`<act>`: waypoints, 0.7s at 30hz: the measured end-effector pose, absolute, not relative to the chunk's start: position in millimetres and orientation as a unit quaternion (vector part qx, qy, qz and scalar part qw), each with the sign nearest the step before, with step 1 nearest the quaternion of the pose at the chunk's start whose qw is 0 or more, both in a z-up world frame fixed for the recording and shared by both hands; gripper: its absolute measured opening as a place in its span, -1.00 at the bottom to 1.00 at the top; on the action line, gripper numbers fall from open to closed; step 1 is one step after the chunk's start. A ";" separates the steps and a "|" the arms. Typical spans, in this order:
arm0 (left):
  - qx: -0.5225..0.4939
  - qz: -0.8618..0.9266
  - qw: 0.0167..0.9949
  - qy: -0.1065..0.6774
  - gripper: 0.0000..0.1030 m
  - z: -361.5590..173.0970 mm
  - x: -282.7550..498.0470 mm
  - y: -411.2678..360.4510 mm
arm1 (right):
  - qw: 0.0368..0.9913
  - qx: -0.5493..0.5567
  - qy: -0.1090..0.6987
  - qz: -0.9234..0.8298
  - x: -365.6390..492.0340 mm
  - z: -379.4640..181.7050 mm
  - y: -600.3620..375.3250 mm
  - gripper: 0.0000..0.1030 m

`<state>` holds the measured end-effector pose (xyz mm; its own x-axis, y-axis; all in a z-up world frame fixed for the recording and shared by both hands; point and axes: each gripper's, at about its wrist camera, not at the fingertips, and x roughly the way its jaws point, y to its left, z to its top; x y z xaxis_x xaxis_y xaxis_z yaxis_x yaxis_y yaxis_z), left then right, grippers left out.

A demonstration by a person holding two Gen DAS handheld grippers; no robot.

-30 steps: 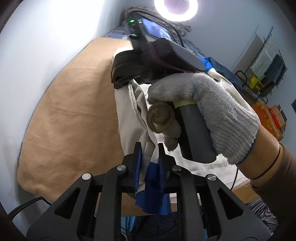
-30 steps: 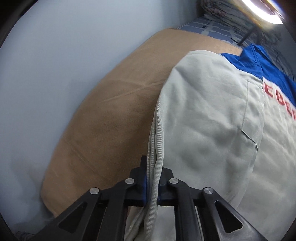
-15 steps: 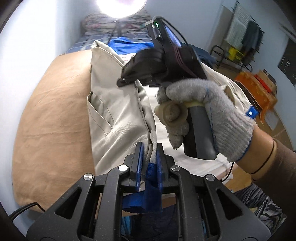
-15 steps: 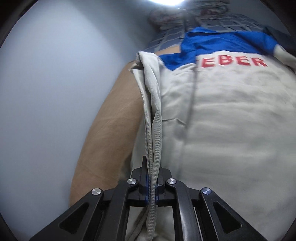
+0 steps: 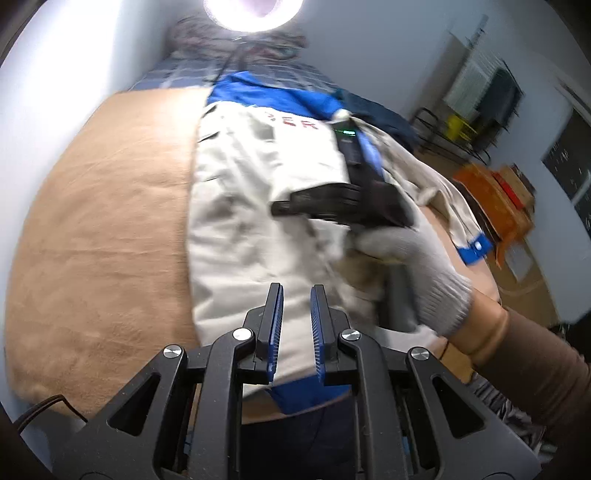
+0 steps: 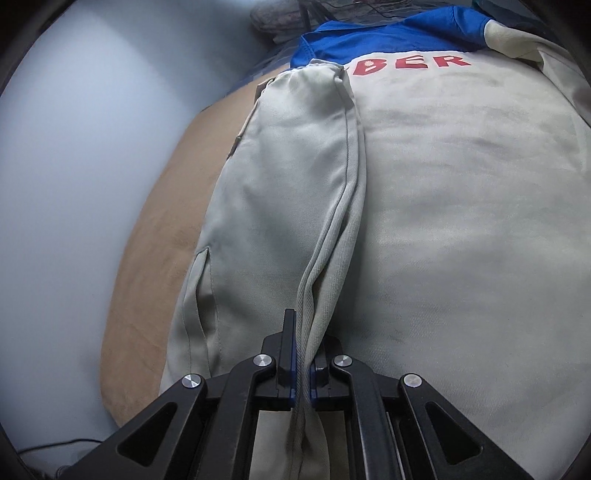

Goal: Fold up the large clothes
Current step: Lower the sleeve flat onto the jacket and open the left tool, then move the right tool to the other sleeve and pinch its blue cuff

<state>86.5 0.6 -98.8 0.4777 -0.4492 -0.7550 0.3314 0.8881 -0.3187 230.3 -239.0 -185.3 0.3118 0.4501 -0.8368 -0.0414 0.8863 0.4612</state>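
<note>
- We find the jacket [image 6: 443,221], beige with a blue yoke and red lettering, lying spread on the tan blanket [image 5: 103,229] that covers the bed.
- In the right wrist view, the side panel [image 6: 280,177] of the jacket is folded inward over its back; the folded edge runs as a thick ridge from near the collar down to the camera.
- The right gripper [image 6: 303,373] is pressed together on that folded edge: beige cloth passes between the blue pads and hangs below them.
- In the left wrist view, the left gripper [image 5: 296,328] hovers above the jacket's lower part. Its blue pads [image 5: 277,325] stand a narrow gap apart, and we see nothing clamped between them; white cloth and a blue hem [image 5: 306,397] show behind the gap.
- We note the right hand [image 5: 417,258], in a grey knit glove with a brown sleeve, holding the dark body of the right tool over the jacket's right half. This part of the picture is blurred.
- One sleeve of the jacket [image 5: 454,206], with a blue cuff and a snap, trails off toward the right edge of the bed.
- A ring light [image 5: 255,11] glares at the head of the bed, above a checked sheet [image 5: 184,74].
- Orange boxes [image 5: 495,199] and a rack stand at the far right.
</note>
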 end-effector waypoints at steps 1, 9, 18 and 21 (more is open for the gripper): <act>-0.067 -0.224 0.856 0.462 -0.76 -102.6 91.0 2.6 | 0.790 0.172 0.567 0.157 228.4 -183.1 -237.1 -0.81; -0.049 -0.240 0.818 0.520 -0.76 -160.0 96.9 -26.8 | 0.829 0.106 0.530 0.144 197.9 -133.3 -255.2 -0.52; 0.006 -0.225 0.814 0.536 -0.76 -184.4 96.7 -44.5 | 0.844 0.114 0.512 0.114 160.4 -114.9 -323.3 -0.45; -0.006 -0.230 0.831 0.507 -0.52 -153.8 99.6 -42.3 | 0.859 0.115 0.491 0.092 142.8 -105.7 -345.6 -0.35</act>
<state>99.6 -42.3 -153.8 0.3802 -0.3885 -0.8394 0.3757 0.8942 -0.2436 142.8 -345.6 -105.7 0.5012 0.2716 -0.8216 -0.0455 0.9564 0.2885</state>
